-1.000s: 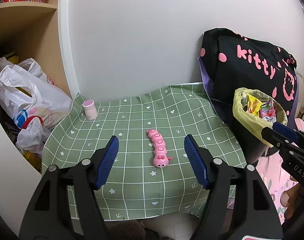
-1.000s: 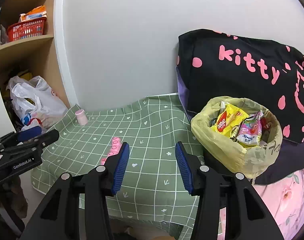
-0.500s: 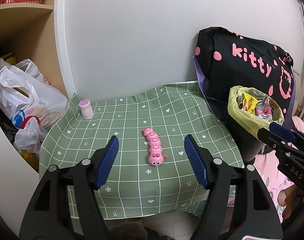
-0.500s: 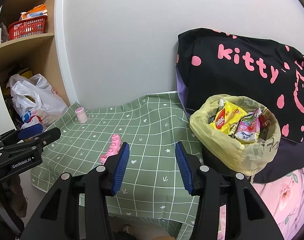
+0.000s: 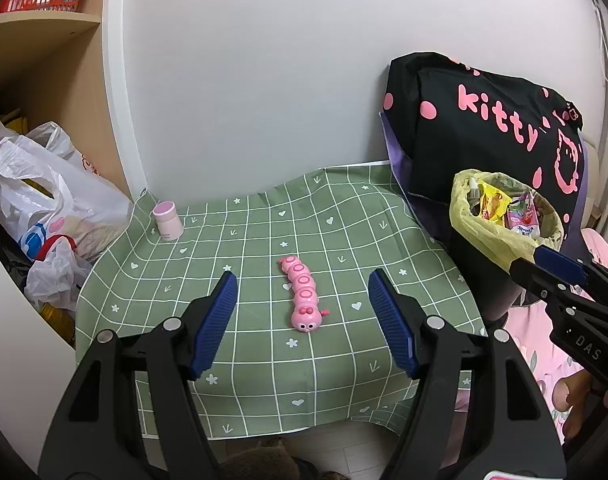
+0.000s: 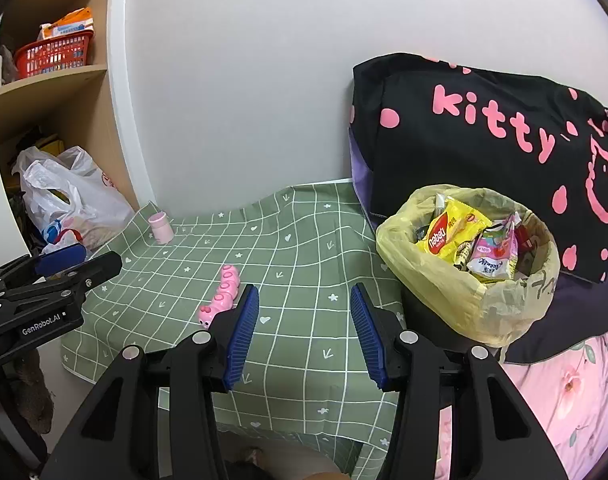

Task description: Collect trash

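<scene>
A black bin lined with a yellow bag (image 6: 460, 292) stands at the table's right side, filled with snack wrappers (image 6: 452, 234). The same bin (image 5: 492, 236) appears at the right in the left wrist view. My left gripper (image 5: 302, 312) hovers open above the table's near edge, nothing between its blue pads. My right gripper (image 6: 304, 320) is also open and empty, just left of the bin. On the green checked tablecloth (image 5: 264, 248) lie a pink caterpillar toy (image 5: 302, 298) and a small pink-capped bottle (image 5: 168, 222). The toy (image 6: 222, 300) lies left of my right gripper.
A black cushion with pink "kitty" lettering (image 6: 484, 152) leans behind the bin. White plastic bags (image 5: 44, 208) fill a wooden shelf unit at the left, with a red basket (image 6: 54, 56) above. A grey wall backs the table. Pink floral bedding (image 6: 584, 392) lies at the right.
Both views shifted slightly: the table and toy sit a little further off than one second ago. Both grippers' jaws stayed at the same width.
</scene>
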Demonstrator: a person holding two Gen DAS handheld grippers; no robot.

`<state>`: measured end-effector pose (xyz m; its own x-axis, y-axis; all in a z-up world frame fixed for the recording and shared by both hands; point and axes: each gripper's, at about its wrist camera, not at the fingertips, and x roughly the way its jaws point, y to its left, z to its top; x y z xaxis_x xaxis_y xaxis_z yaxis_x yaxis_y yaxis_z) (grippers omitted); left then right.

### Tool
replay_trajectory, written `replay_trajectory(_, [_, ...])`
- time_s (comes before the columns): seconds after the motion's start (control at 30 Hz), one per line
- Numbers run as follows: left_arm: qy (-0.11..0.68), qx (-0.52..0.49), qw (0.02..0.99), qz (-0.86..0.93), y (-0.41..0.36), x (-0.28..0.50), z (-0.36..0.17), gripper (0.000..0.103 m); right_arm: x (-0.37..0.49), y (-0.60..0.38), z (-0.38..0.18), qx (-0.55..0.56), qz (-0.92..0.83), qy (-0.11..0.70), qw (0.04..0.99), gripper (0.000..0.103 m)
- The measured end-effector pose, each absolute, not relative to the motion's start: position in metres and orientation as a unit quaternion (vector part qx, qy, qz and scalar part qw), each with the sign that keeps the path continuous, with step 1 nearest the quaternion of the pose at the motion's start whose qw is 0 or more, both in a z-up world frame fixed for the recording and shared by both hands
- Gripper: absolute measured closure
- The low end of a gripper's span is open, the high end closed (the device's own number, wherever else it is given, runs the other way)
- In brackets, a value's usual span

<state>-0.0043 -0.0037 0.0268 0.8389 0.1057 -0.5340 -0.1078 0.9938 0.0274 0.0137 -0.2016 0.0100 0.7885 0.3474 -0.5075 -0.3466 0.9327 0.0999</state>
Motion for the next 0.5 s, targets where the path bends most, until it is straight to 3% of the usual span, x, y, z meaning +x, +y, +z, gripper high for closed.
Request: replay_trajectory(0.5, [0.277, 0.0, 0.959, 0.053, -0.0039, -0.0048, 0.0279, 0.038, 0.0129, -0.2009, 0.0104, -0.002, 0.184, 0.269, 0.945, 0.058])
